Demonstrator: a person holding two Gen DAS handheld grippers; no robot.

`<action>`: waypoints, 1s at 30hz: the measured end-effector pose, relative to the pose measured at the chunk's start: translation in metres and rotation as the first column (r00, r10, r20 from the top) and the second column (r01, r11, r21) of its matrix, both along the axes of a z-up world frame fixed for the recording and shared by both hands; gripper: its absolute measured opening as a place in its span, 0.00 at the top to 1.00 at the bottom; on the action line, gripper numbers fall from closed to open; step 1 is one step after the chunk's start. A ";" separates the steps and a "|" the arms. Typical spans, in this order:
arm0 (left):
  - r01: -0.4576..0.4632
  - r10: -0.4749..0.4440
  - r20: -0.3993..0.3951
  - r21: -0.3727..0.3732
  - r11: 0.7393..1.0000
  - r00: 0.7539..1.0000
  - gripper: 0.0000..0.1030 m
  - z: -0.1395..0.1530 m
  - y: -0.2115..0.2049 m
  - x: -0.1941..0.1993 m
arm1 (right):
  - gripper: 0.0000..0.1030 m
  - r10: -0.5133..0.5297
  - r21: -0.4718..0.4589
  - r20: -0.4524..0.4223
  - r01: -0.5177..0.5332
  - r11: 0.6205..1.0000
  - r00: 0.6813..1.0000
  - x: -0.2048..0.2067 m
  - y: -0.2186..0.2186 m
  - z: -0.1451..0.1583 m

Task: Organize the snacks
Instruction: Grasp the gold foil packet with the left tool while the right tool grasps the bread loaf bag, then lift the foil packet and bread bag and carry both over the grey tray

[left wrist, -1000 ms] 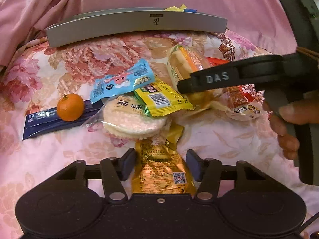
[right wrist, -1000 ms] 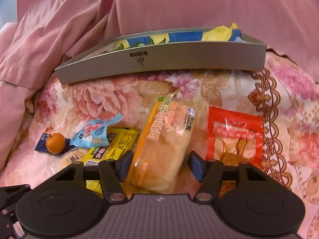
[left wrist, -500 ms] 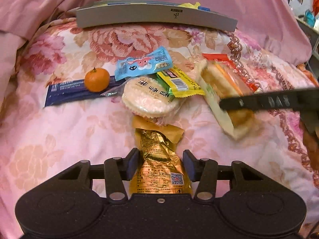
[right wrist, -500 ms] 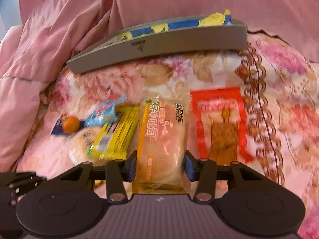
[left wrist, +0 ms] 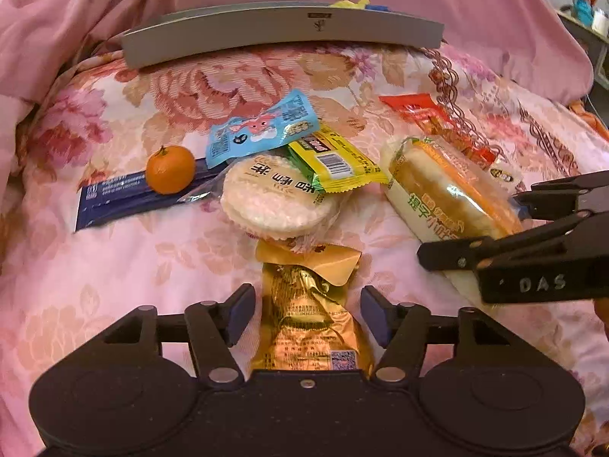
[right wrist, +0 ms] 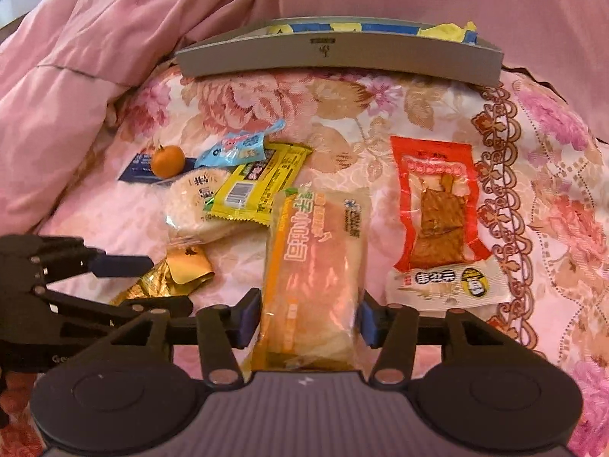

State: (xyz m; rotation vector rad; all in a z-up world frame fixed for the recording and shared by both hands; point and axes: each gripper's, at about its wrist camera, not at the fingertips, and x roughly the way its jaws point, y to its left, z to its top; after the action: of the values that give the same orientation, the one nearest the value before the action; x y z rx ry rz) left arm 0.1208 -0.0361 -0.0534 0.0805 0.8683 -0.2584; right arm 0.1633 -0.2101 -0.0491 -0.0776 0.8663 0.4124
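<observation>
A gold foil packet (left wrist: pixel 308 327) lies on the floral bedspread between the fingers of my left gripper (left wrist: pixel 308 312). Its jaws are opening, and a gap shows on each side of the packet. A long bread packet (right wrist: pixel 316 259) lies lengthwise between the fingers of my right gripper (right wrist: pixel 310 316). Those jaws are opening too, with the pads right at the wrapper's sides and not squeezing it. In the left wrist view, the right gripper (left wrist: pixel 468 228) reaches in from the right around the bread packet's (left wrist: pixel 449 190) near end. The right wrist view shows the left gripper (right wrist: pixel 167 282) at the gold packet (right wrist: pixel 179 270).
A grey curved box (left wrist: pixel 266 34) stands at the back with blue and yellow packets inside. A tangerine (left wrist: pixel 170 169), dark blue bar (left wrist: pixel 114 202), light blue packet (left wrist: pixel 262 129), round rice cracker (left wrist: pixel 274 202) and yellow packet (left wrist: pixel 335 163) cluster mid-bed. A red packet (right wrist: pixel 437 209) lies right. Pink quilt surrounds.
Half a second ago both grippers were squeezed on their packets; now both pairs of jaws stand wider. In the left wrist view, the right gripper's fingers now sit lower, around the bread's near end.
</observation>
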 end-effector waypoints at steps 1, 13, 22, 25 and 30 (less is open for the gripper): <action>0.004 -0.004 -0.002 0.000 1.000 1.000 0.37 0.000 0.000 0.001 | 0.41 0.001 -0.005 -0.007 -0.001 1.000 1.000 0.001 0.001 -0.003; 0.026 -0.026 -0.009 -0.012 1.000 1.000 0.53 0.002 0.001 -0.005 | 0.46 -0.024 -0.003 0.054 0.025 1.000 0.998 -0.011 0.000 -0.009; 0.014 -0.015 -0.010 -0.046 0.999 1.000 0.57 0.005 0.002 -0.026 | 0.48 0.006 0.006 0.076 -0.006 1.000 0.997 -0.029 -0.001 -0.006; 0.008 -0.008 0.025 -0.023 1.000 1.000 0.58 0.007 0.001 -0.032 | 0.48 0.022 -0.005 0.096 -0.021 1.000 0.995 -0.035 0.001 -0.005; 0.017 -0.018 0.069 0.022 1.000 0.997 0.58 0.010 -0.001 -0.040 | 0.48 0.076 -0.058 0.163 -0.067 0.996 0.984 -0.050 0.008 -0.004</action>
State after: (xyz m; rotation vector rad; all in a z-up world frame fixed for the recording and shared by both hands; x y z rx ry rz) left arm 0.0809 -0.0376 -0.0438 0.1165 0.8016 -0.2614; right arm 0.1137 -0.2019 -0.0529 -0.1890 0.7128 0.4439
